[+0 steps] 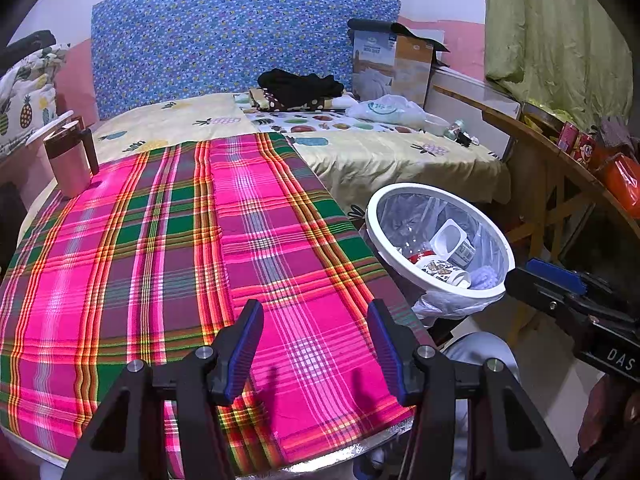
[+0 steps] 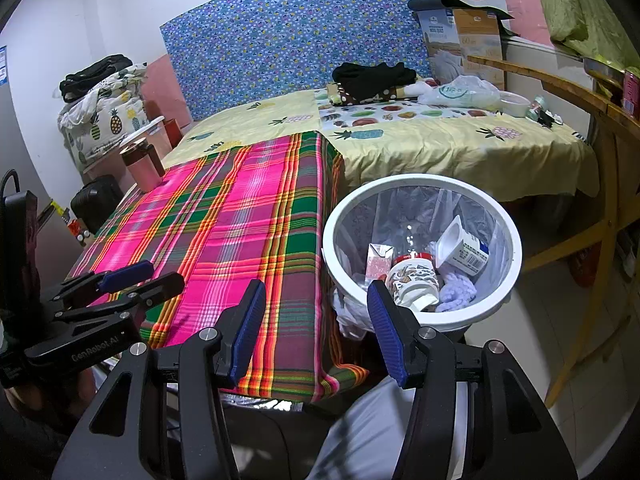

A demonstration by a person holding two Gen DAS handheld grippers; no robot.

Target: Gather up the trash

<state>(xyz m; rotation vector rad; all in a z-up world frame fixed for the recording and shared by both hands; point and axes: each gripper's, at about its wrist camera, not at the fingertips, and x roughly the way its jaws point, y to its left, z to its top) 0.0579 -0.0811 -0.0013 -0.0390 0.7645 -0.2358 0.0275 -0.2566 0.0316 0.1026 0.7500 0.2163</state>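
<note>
Both hand-held grippers, left (image 1: 316,350) and right (image 2: 316,330), hover released and empty over the plaid worktop (image 1: 180,240), apparently because the trash (image 2: 416,280) already lies in the bin (image 2: 500,216) just beyond the right one.

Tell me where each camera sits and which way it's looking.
Left wrist: on the left claw, angled down over the plaid tablecloth; right claw at the right edge.
Right wrist: on the right claw, above the table corner and trash bin; left claw at left.
Both share tablecloth, bin, pink mug, bed.
</note>
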